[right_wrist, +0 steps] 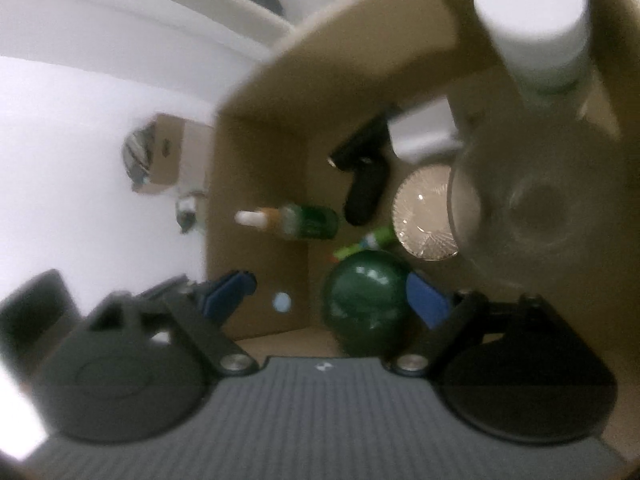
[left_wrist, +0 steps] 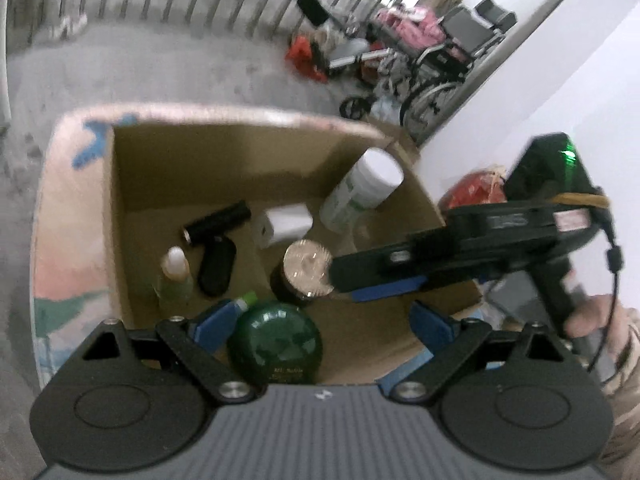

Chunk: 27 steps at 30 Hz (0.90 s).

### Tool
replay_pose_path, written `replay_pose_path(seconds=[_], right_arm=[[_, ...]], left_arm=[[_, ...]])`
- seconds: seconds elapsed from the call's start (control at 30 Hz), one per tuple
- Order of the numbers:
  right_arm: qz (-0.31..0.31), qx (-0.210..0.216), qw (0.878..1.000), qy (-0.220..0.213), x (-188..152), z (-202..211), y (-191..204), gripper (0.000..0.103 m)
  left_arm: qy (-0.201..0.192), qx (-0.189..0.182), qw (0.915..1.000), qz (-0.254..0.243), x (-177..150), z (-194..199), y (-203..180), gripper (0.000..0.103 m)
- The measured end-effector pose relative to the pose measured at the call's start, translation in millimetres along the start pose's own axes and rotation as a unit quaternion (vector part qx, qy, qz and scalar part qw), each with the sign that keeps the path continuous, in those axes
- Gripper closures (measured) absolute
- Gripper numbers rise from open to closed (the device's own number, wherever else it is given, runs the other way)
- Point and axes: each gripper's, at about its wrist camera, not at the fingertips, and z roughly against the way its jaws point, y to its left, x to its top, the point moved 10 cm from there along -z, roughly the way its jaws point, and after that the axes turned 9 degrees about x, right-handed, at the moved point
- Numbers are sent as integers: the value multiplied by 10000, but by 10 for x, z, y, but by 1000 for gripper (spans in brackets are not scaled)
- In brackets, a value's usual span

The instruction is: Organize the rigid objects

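Left wrist view: an open cardboard box (left_wrist: 224,168) stands on a grey concrete floor (left_wrist: 160,68), its outer flap printed in pink and blue. Contents of the box: a white-capped bottle (left_wrist: 360,188) leaning in the far right corner; a small white box (left_wrist: 286,222) on the bottom beside it; a black torch (left_wrist: 218,222) and a black oval case (left_wrist: 216,266) lying touching each other; a small green bottle (left_wrist: 176,276) with a pale cap against the left wall; a dark jar with a shiny silver lid (left_wrist: 308,266) near the middle; a dark green round bottle (left_wrist: 276,344) with a light green cap at the near side. The left tongs (left_wrist: 324,322) hang above the near edge of the box, blue pads wide apart, gripping nothing; the dark green bottle sits behind the left pad in the picture, contact not determinable. The right tongs (left_wrist: 384,276) reach in from the right over the box, held by a hand (left_wrist: 596,316). A wheelchair (left_wrist: 444,64) and clutter stand by the far railing.

Right wrist view (blurred): the same box (right_wrist: 328,80) fills the frame. The white-capped bottle (right_wrist: 532,28) is close at upper right; the silver-lidded jar (right_wrist: 424,216), black case (right_wrist: 366,192), small green bottle (right_wrist: 304,222) and dark green bottle (right_wrist: 368,304) lie below. The right tongs (right_wrist: 328,302) have blue pads set wide apart and opening, clamped on nothing; the dark green bottle appears beside the right pad
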Motion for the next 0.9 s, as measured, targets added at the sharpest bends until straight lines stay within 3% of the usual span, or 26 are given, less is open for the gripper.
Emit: replay_pose_path(seconds=[0.17, 0.3, 0.33, 0.37, 0.43, 0.5, 0.63, 0.73, 0.8, 0.9], right_arm=[[468, 284, 9959, -714, -181, 688, 342, 14], [1124, 423, 9813, -1507, -603, 1361, 619, 12], [1323, 381, 9753, -1726, -730, 1512, 662, 7], [1556, 265, 9668, -2011, -876, 1685, 699, 1], [1958, -89, 9471, -2540, -1133, 1947, 725, 1], [2253, -565, 9248, -3012, -1394, 2104, 713, 1], [2407, -1380, 8983, -3406, -1731, 2105, 622, 1], [2934, -1799, 8730, -3456, -1879, 1999, 696, 1], [3339, -2039, 8473, -3592, -1942, 1995, 828, 1], [3739, -2390, 7980, -4078, -1991, 2104, 1037, 1]], left_arm=[[-924, 216, 9953, -210, 7, 552, -105, 6], [-1801, 629, 9808, -397, -165, 990, -189, 0], [-1983, 764, 9761, -445, -228, 1073, -214, 0], [-2132, 900, 9715, -516, -285, 1144, -248, 0], [-2390, 1210, 9615, -612, -402, 1258, -311, 0], [-2497, 1329, 9576, -550, -494, 1320, -362, 0], [-2446, 1037, 9638, -232, -670, 1243, -488, 0], [-2297, 1226, 9654, -122, -776, 1173, -476, 0], [-2266, 1460, 9630, -74, -819, 1153, -467, 0], [-2382, 1941, 9514, 196, -853, 1175, -383, 0]])
